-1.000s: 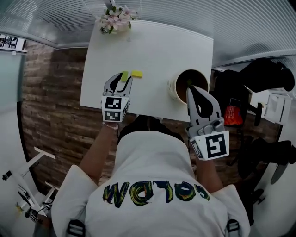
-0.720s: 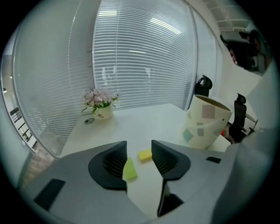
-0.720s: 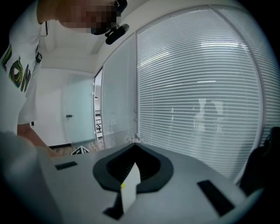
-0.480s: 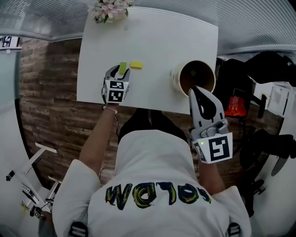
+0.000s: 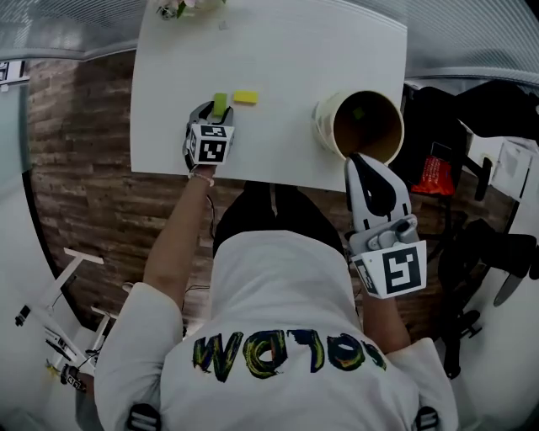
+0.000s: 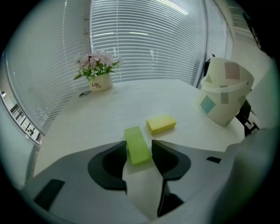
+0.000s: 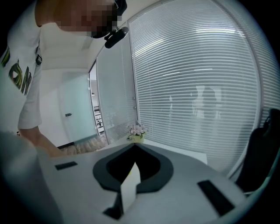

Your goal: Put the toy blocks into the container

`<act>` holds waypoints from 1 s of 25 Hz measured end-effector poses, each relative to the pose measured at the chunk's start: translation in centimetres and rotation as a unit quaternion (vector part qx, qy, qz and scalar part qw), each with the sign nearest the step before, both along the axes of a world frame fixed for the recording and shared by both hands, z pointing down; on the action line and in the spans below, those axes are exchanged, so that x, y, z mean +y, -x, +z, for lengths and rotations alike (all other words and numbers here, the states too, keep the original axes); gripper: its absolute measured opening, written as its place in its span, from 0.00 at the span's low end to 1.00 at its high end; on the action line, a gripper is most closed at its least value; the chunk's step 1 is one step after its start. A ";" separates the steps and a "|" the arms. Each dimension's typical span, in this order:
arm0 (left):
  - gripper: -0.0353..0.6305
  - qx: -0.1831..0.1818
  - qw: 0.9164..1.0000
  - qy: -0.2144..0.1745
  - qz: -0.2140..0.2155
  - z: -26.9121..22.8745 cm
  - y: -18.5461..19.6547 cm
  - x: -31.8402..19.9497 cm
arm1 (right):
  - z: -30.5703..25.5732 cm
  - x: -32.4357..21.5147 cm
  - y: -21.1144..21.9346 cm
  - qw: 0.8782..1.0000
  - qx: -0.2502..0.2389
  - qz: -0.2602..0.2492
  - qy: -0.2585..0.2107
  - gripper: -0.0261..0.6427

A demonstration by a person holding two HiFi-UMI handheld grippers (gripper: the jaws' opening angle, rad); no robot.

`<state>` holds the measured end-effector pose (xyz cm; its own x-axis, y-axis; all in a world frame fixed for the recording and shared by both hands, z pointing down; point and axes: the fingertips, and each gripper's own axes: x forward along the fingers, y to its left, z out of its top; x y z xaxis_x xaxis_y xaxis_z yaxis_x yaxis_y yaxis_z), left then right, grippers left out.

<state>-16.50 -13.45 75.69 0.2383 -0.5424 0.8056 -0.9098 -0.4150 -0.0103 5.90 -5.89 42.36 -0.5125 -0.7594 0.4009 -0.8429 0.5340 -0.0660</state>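
Observation:
A green block [image 5: 220, 104] [image 6: 137, 145] lies on the white table [image 5: 278, 59], with a yellow block [image 5: 245, 98] [image 6: 161, 124] just beyond it to the right. My left gripper [image 5: 216, 116] [image 6: 139, 143] is low over the table, its jaws on either side of the green block. They have just been opening and stand open. The cream container [image 5: 324, 126] [image 6: 223, 96] stands at the table's right, with a small green piece [image 5: 358, 113] inside. My right gripper [image 5: 355, 158] [image 7: 134, 147] hovers at the container's near rim, shut and empty.
A flower pot [image 5: 173, 7] [image 6: 97, 72] stands at the table's far left corner. Dark bags and a chair [image 5: 472, 109] with a red item [image 5: 434, 177] crowd the floor right of the table. Window blinds [image 6: 148, 39] run behind it.
My left gripper has dropped to the table and now straddles the green block. The right gripper has sunk a little beside the container.

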 end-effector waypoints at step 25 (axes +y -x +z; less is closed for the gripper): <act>0.29 0.044 0.995 -0.088 -0.033 -13.0 -0.9 -0.6 | -4.7 0.2 -1.9 0.998 0.003 0.012 -0.067 0.05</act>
<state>-15.62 -14.01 62.65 0.2625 -0.6896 0.6750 -0.9357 -0.3528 0.0035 7.77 -5.74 37.65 -0.4921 -0.8184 0.2969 -0.8555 0.5178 0.0093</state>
